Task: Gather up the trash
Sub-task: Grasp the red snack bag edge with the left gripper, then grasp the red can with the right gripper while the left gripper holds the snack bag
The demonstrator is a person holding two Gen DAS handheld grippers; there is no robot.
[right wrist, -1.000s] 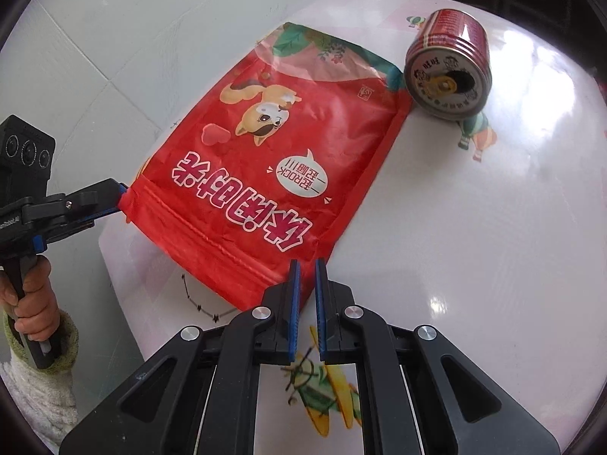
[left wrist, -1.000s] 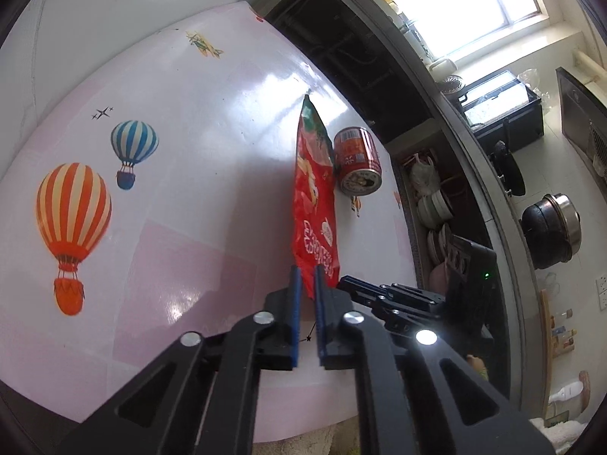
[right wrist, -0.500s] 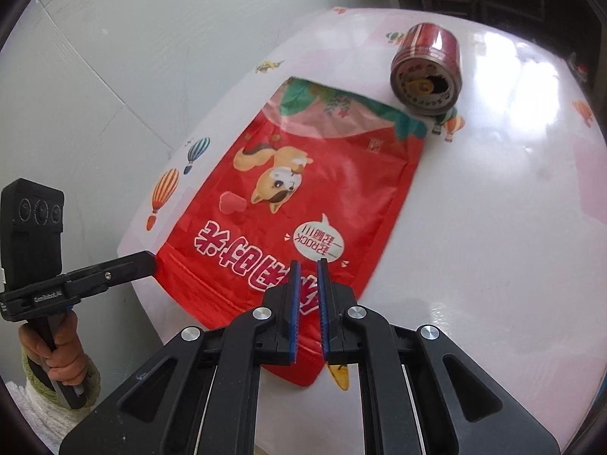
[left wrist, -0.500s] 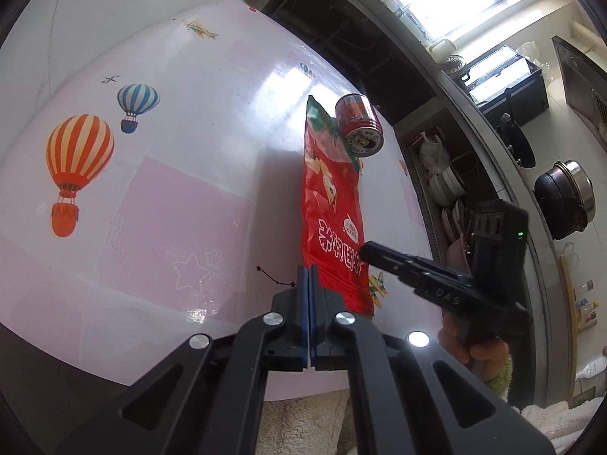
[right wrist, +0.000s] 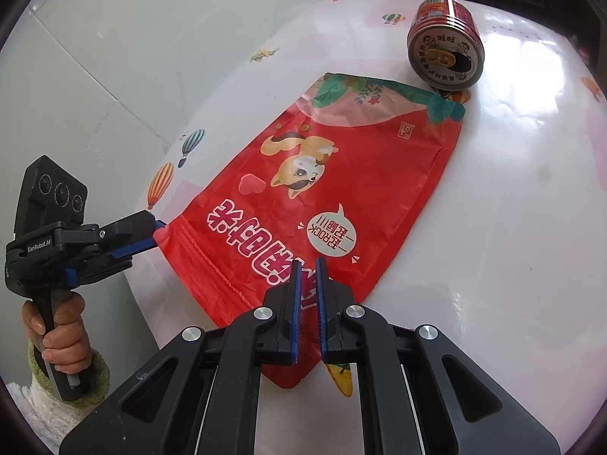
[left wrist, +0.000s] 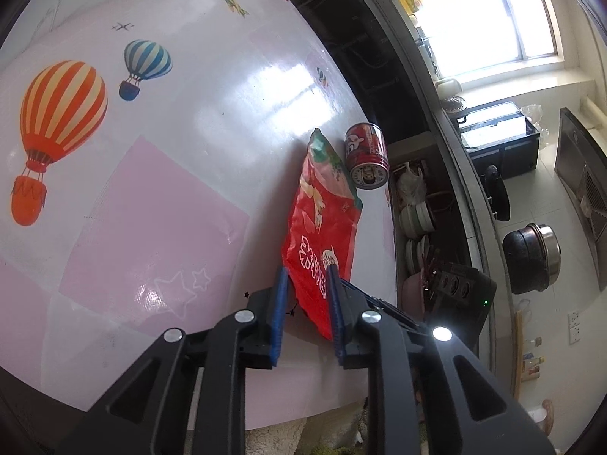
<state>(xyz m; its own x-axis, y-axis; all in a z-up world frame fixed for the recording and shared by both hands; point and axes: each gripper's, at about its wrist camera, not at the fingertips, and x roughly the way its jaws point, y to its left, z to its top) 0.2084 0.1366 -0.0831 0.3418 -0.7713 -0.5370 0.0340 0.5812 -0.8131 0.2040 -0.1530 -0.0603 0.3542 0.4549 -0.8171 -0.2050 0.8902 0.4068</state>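
Observation:
A flat red snack bag (right wrist: pixel 341 189) lies on the balloon-print table (right wrist: pixel 512 227), its far end next to a red drink can (right wrist: pixel 445 45) on its side. My left gripper (left wrist: pixel 305 271) is at the bag's (left wrist: pixel 322 220) near corner; its jaws are opening, the corner sits between the blue pads, and they do not press it. In the right wrist view the left gripper (right wrist: pixel 157 233) meets that corner at the table's edge. My right gripper (right wrist: pixel 309 261) is shut with nothing in it, over the bag's near edge. The can (left wrist: pixel 366 155) lies apart from both grippers.
A person's hand (right wrist: pixel 60 337) in a fuzzy sleeve holds the left gripper's handle off the table's edge. A white tiled wall (right wrist: pixel 95 57) backs the table. Past the table's (left wrist: pixel 151 208) far edge are stacked bowls (left wrist: pixel 417 220), a black pot (left wrist: pixel 531 258) and a kitchen counter.
The left gripper's jaws, pressed together half a second ago, now stand apart around the bag's corner, and it has dropped lower. The right gripper has slid a little across the bag, still shut.

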